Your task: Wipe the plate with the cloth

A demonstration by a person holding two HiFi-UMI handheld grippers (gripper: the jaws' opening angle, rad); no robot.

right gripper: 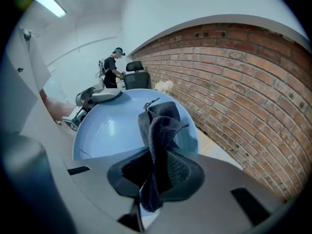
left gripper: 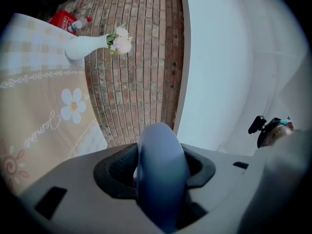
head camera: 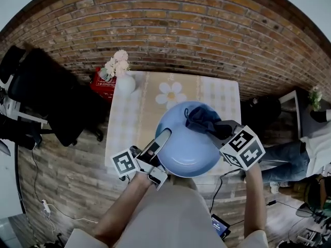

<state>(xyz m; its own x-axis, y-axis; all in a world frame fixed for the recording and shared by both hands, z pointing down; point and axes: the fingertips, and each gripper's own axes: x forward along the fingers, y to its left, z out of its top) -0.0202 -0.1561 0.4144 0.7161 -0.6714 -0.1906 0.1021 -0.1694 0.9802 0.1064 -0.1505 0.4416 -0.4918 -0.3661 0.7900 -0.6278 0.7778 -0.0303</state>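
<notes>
A light blue plate (head camera: 183,146) is held up above the table, tilted toward me. My left gripper (head camera: 158,143) is shut on the plate's left rim (left gripper: 161,169). My right gripper (head camera: 220,129) is shut on a dark blue cloth (head camera: 201,119), which rests bunched against the plate's upper right part. In the right gripper view the cloth (right gripper: 158,130) sticks out from between the jaws over the plate's inner face (right gripper: 112,130), and the left gripper (right gripper: 95,97) shows at the plate's far rim.
Below lies a table (head camera: 142,102) with a checked cloth bearing a daisy print. A white vase with flowers (head camera: 124,79) and a red box (head camera: 103,81) stand at its far left. A brick wall (head camera: 170,30) is behind. A black chair (head camera: 46,92) stands left.
</notes>
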